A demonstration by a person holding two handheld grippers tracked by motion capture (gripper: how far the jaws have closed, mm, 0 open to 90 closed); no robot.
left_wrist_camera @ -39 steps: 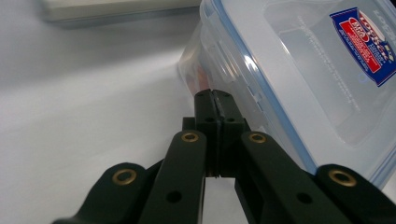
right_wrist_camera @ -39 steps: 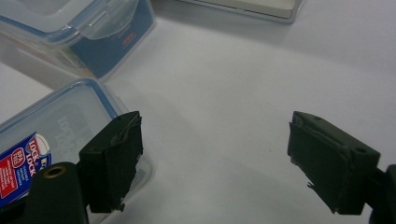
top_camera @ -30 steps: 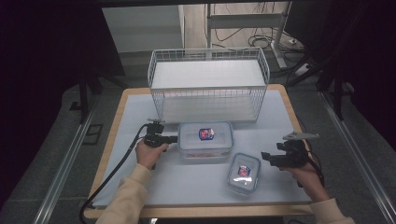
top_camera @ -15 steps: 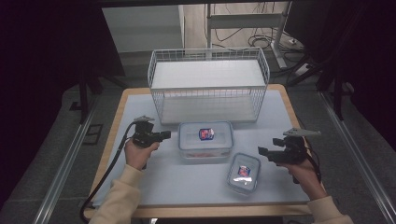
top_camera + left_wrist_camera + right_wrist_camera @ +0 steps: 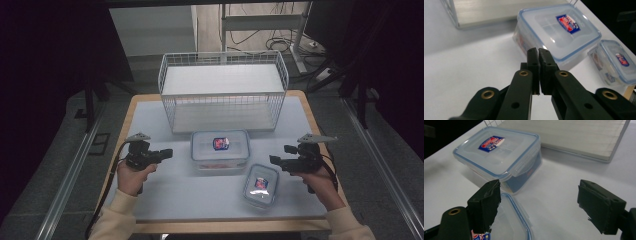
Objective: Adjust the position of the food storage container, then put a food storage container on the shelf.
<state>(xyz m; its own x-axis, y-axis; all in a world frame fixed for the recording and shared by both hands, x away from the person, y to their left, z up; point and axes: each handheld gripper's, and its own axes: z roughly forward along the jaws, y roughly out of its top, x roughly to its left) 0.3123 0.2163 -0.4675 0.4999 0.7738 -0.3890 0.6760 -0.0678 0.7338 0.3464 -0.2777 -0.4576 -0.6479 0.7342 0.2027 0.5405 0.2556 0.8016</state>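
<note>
step: load boxes into wire basket (image 5: 223,90) | left gripper (image 5: 168,152) jaws pressed together, empty, beside large box (image 5: 220,148) | right gripper (image 5: 273,159) jaws spread, empty, over small box (image 5: 260,184) at front | advice: straddle the lid squarely, clamp, lift level

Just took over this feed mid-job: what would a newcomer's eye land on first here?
Probably the white wire basket at the table's far edge, and right in front of it the large clear lidded container. A smaller lidded container lies nearer the person, beside the right gripper, whose jaws are wide open; the left gripper is shut, to the left of the large container and apart from it.
</note>
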